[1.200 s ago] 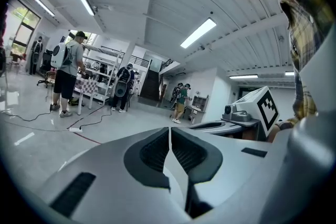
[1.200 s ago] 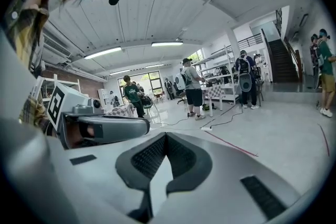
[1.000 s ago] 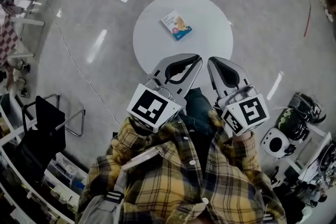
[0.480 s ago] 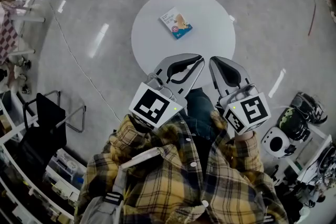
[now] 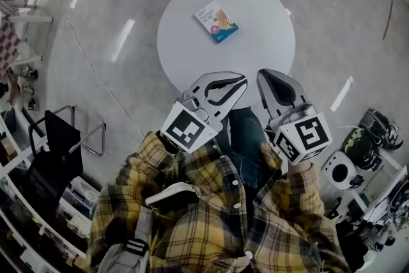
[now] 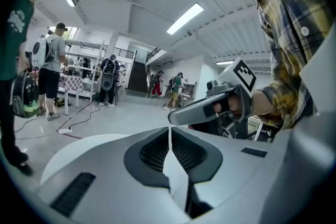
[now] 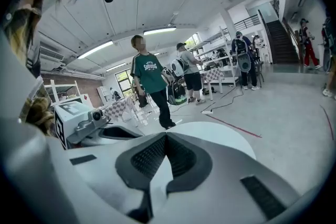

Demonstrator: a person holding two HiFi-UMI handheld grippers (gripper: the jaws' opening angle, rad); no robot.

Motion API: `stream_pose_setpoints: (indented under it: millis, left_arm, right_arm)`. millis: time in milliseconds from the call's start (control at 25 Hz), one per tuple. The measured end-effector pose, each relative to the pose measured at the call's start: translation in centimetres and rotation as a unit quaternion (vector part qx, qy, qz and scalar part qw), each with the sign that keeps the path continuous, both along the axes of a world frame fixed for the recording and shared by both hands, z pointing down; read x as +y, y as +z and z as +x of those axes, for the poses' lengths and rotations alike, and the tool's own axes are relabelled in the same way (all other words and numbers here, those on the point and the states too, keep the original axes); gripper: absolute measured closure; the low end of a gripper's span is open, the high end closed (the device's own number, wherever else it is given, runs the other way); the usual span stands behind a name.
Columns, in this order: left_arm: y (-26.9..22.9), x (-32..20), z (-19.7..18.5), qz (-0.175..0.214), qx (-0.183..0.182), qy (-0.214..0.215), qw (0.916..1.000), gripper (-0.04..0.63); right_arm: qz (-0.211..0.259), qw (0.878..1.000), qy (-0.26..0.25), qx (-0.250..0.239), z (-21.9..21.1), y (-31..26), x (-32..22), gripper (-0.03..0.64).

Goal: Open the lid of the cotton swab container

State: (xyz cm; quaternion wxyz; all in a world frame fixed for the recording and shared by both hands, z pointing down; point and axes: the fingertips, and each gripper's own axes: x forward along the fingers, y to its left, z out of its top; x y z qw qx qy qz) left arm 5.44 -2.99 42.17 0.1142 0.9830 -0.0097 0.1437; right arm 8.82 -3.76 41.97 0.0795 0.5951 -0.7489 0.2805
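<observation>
The cotton swab container [image 5: 216,21] is a flat white and blue box lying with its lid down on the far half of the round white table [image 5: 255,41]. My left gripper [image 5: 241,78] and right gripper [image 5: 263,75] hang side by side over the table's near edge, well short of the box. Both are shut with nothing between the pads. In the left gripper view the jaws [image 6: 169,129] meet above the table top [image 6: 73,152], with the right gripper's tips [image 6: 171,119] close by. The right gripper view shows its jaws [image 7: 166,135] closed; the box is hidden in both gripper views.
A black chair [image 5: 54,150] and shelving stand at the left, and equipment [image 5: 358,150] crowds the floor at the right. A cable [image 5: 96,80] runs across the floor. A person in a green shirt [image 7: 149,78] stands beyond the table; others stand farther off.
Both grippers have sunk toward the table's near edge, staying shut. The table and box now look larger and nearer in the head view. A person at the top left has walked rightward.
</observation>
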Motion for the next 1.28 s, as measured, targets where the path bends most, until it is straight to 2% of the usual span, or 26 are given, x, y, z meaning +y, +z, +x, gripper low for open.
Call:
stream_pose_setpoints:
  millis: [120,360,600,800,920,1000,1080,1120,1280]
  left_arm:
    - [2.2,0.7,0.1,0.008,-0.004,0.017,0.9998,0.563]
    - [6.2,1.2,-0.6,0.017,-0.049,0.044,0.9977,0.561]
    - [8.6,0.9,-1.2,0.017,-0.060,0.043,0.9971,0.561]
    - [10.7,1.5,-1.2,0.031,-0.079,0.071,0.9939,0.558]
    - [11.5,1.9,-1.3,0.039,-0.084,0.088,0.9918,0.482]
    - [11.8,1.9,-1.4,0.043,-0.084,0.096,0.9909,0.458]
    - [12.2,2.2,-1.6,0.046,-0.086,0.111,0.9890,0.399]
    - [12.5,2.4,-1.6,0.049,-0.089,0.121,0.9875,0.361]
    - [14.7,3.0,-1.8,0.061,-0.110,0.160,0.9792,0.288]
  right_arm:
    - [-0.011,1.000,0.003,-0.005,0.3,1.9,0.3,0.600]
    - [-0.041,0.999,0.005,-0.004,0.3,5.5,1.7,0.600]
    - [-0.063,0.998,0.011,-0.014,0.0,7.6,2.7,0.600]
    - [-0.071,0.997,0.014,-0.019,-0.3,8.8,2.9,0.600]
    - [-0.075,0.997,0.016,-0.019,-0.3,9.2,3.1,0.600]
    - [-0.078,0.997,0.018,-0.019,-0.1,9.3,3.3,0.600]
    - [-0.082,0.996,0.020,-0.018,0.0,9.3,3.5,0.600]
    - [-0.082,0.996,0.022,-0.017,0.1,9.3,3.6,0.600]
    - [-0.085,0.996,0.027,-0.018,0.2,9.3,3.7,0.600]
